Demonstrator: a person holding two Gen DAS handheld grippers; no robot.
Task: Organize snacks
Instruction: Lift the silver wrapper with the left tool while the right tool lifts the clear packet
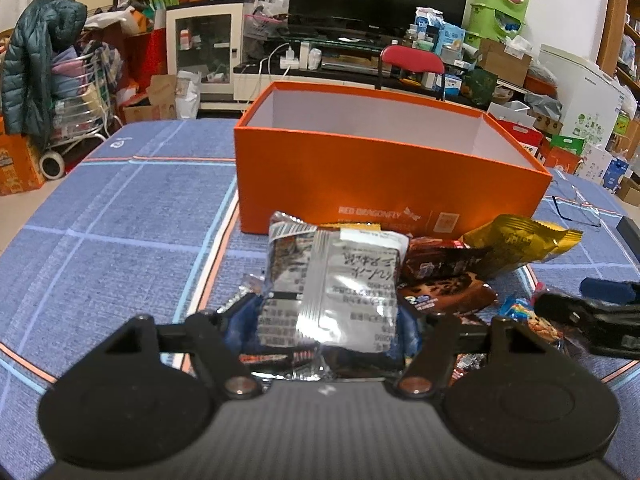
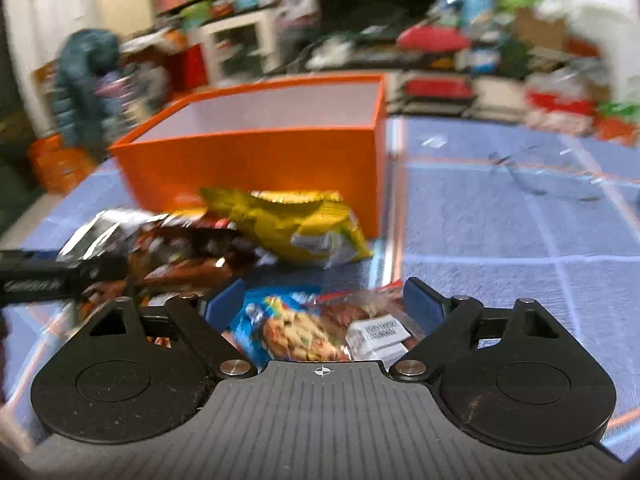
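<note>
An empty orange box [image 1: 384, 176] stands on the blue table; it also shows in the right wrist view [image 2: 256, 160]. In front of it lies a heap of snack packets. My left gripper [image 1: 326, 320] is shut on a silver packet [image 1: 340, 288], held upright between the blue pads. Brown packets [image 1: 444, 276] and a yellow packet [image 1: 516, 240] lie to its right. My right gripper [image 2: 324, 304] is open, its pads on either side of a blue cookie packet [image 2: 288, 324] that lies on the table. The yellow packet [image 2: 296, 224] lies beyond it. The right wrist view is blurred.
A pair of glasses [image 1: 576, 208] lies on the blue checked tablecloth [image 1: 120, 240] right of the box. The right gripper [image 1: 600, 316] shows at the right edge of the left wrist view. Cluttered furniture, a TV and a red chair [image 1: 412, 60] stand beyond the table.
</note>
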